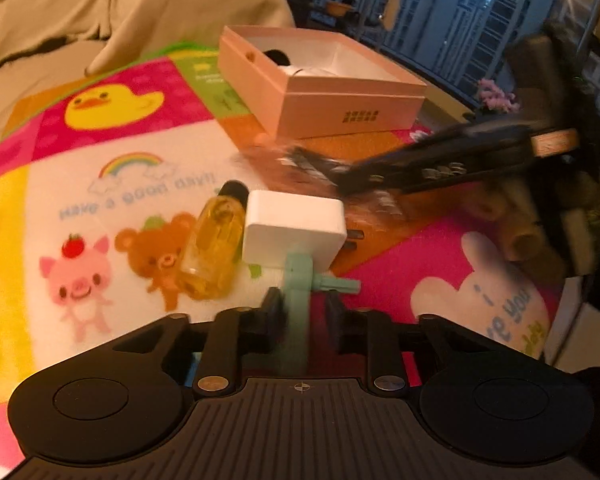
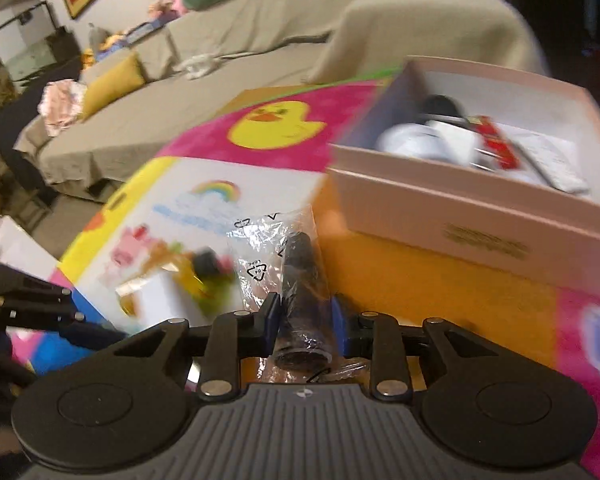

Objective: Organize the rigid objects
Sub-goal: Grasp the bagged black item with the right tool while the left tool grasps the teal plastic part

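My left gripper point(image 1: 300, 306) has its pads around a mint green plastic piece point(image 1: 300, 280), low over the cartoon mat point(image 1: 140, 200). Just beyond it lie a white plug adapter point(image 1: 296, 226) and a yellow bottle with a black cap point(image 1: 216, 248). My right gripper point(image 2: 305, 314) is shut on a black cylinder in a clear plastic bag point(image 2: 300, 280), held above the mat in front of the open pink box point(image 2: 480, 208). The right gripper also shows blurred in the left wrist view point(image 1: 440, 168). The pink box point(image 1: 320, 80) holds a white and black item point(image 2: 432, 136) and a red item point(image 2: 496, 140).
A beige covered sofa point(image 2: 220, 60) runs behind the mat. Windows with tower blocks point(image 1: 440, 20) are at the far right of the left wrist view. A white box point(image 2: 16, 248) lies at the mat's left edge.
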A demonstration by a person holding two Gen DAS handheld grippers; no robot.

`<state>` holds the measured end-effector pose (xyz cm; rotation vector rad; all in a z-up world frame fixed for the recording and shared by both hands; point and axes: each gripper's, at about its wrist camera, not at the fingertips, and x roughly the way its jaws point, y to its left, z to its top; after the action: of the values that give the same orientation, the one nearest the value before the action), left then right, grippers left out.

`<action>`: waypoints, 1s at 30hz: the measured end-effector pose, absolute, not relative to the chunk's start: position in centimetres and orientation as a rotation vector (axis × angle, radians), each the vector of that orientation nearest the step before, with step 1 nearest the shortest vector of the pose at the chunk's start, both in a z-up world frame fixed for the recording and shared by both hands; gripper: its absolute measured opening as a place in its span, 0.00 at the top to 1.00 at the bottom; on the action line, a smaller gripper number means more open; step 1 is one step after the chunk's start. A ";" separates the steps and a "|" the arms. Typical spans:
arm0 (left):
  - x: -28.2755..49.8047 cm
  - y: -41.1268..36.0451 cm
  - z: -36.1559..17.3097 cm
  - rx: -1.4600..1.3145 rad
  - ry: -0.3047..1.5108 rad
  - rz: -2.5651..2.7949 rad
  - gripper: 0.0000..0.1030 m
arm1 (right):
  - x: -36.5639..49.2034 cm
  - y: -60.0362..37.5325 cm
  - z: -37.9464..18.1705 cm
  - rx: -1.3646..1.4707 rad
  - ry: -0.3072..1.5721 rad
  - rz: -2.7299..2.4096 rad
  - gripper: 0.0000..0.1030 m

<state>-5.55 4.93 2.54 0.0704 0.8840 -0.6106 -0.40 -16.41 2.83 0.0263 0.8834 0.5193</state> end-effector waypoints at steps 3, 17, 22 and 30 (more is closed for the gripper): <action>-4.6 4.5 2.3 0.042 0.878 -0.636 0.78 | -2.1 -19.6 2.9 0.026 0.884 0.432 0.74; -0.3 1.8 1.5 -0.128 0.838 -0.538 0.78 | -6.2 -22.9 2.6 -0.151 0.831 0.232 0.53; -0.5 2.8 1.1 -0.200 0.851 -0.554 0.78 | -5.8 -23.3 2.1 -0.181 0.790 0.150 0.36; -0.9 1.7 1.4 -0.169 0.850 -0.504 0.78 | -3.6 -21.9 1.5 -0.092 0.770 0.207 0.37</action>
<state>-0.88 1.71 1.40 -0.1694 0.8499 -0.5044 -3.55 -21.94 1.51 -0.0917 0.7704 0.2070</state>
